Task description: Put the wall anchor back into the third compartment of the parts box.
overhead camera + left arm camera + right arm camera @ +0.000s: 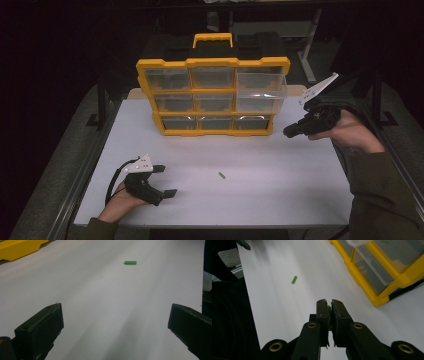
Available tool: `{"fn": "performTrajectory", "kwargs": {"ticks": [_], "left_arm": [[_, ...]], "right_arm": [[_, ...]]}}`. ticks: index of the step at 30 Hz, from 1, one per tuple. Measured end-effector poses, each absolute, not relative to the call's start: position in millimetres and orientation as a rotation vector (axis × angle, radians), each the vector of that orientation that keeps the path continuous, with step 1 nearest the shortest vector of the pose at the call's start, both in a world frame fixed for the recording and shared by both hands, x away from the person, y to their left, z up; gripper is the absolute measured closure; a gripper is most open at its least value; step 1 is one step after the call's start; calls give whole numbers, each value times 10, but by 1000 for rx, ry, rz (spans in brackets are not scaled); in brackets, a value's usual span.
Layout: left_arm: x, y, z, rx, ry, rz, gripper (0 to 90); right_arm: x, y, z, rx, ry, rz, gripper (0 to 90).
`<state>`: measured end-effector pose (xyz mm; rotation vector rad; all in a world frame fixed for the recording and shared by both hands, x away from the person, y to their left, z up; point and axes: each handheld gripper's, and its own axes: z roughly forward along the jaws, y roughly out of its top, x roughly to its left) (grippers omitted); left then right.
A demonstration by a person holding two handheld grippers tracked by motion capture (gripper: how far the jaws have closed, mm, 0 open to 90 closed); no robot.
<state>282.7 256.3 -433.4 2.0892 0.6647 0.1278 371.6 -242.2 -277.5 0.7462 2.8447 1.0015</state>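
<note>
Your left hand-held gripper (164, 181), jaws wide and empty, sits left of the green piece (221, 175) lying on the desk (280, 170) before the yellow organizer (213, 96), while your farther right hand-held gripper (289, 132) pinches a green sliver (328, 308).

A small green block (221, 175) lies flat on the white table (260, 170), while a second green piece (328, 308) sits pinched between the right gripper's (328, 305) jaws.
</note>
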Motion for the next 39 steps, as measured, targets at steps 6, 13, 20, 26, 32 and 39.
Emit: {"fn": "performTrajectory", "kwargs": {"ticks": [6,13,20,26,32,39], "left_arm": [[2815,2557,-4334,2081,673,123,0],[2830,2566,-4328,2099,657,127,0],[2812,2560,-4323,2102,668,115,0],[2830,2569,-4321,2108,660,120,0],[2861,2557,-4318,2109,661,118,0],[2861,2564,-4303,2114,646,135,0]], "right_arm": [[3734,-2490,-2493,734,2813,1002,836],[3734,-2534,-2087,753,2771,991,836],[3760,-2539,-1734,746,2721,993,836],[3806,-2503,-1467,763,2672,1031,836],[3871,-2392,-1265,751,2642,1085,836],[3981,-2155,-1242,719,2670,1076,836]]}}
